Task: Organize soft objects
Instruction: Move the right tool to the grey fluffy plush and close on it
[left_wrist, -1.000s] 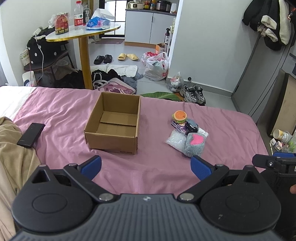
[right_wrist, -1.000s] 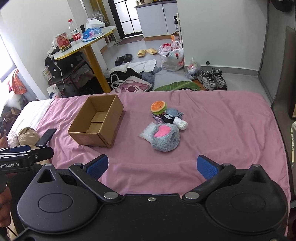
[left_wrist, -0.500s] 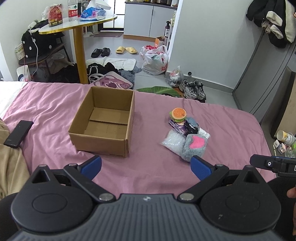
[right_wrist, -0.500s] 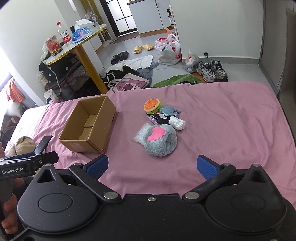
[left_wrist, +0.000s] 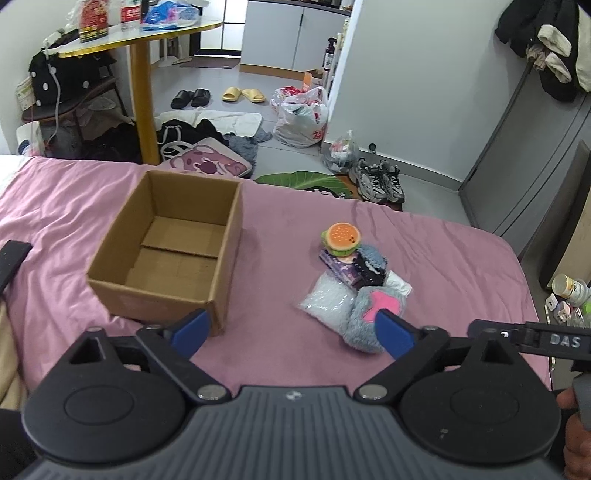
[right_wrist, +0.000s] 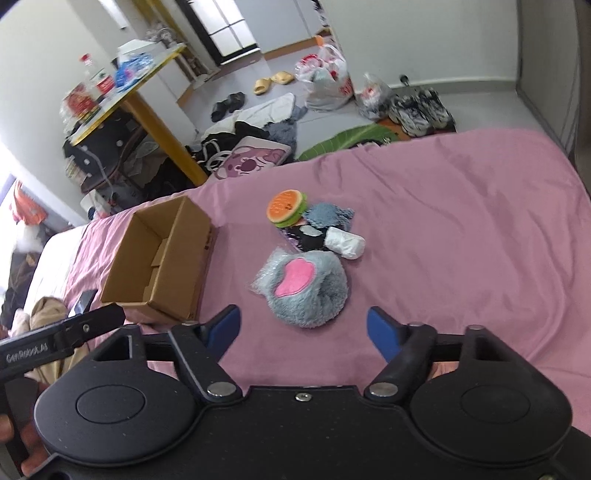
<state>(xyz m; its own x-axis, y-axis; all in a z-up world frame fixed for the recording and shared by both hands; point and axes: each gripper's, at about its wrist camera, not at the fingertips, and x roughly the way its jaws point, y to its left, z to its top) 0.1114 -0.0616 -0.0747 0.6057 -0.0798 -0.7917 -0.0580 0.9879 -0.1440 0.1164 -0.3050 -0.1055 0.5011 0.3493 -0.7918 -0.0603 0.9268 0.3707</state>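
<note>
One open brown cardboard box (left_wrist: 173, 254) on the pink bedsheet (left_wrist: 280, 343), nothing inside but its bare floor flaps. Right of it, well apart, one cluster of soft things touching one another: one orange-and-green plush burger (right_wrist: 286, 207), one blue-grey fuzzy cloth (right_wrist: 330, 215), one white rolled bundle (right_wrist: 345, 242), one purple-and-black packet (left_wrist: 341, 266), one clear bag of white beads (left_wrist: 327, 301), one grey furry plush with a pink patch (right_wrist: 308, 286) nearest. Left gripper (left_wrist: 293, 332) with blue fingers (left_wrist: 192, 329) spread wide, holding nothing. Right gripper (right_wrist: 303, 330) likewise spread and empty, low before the grey plush.
</note>
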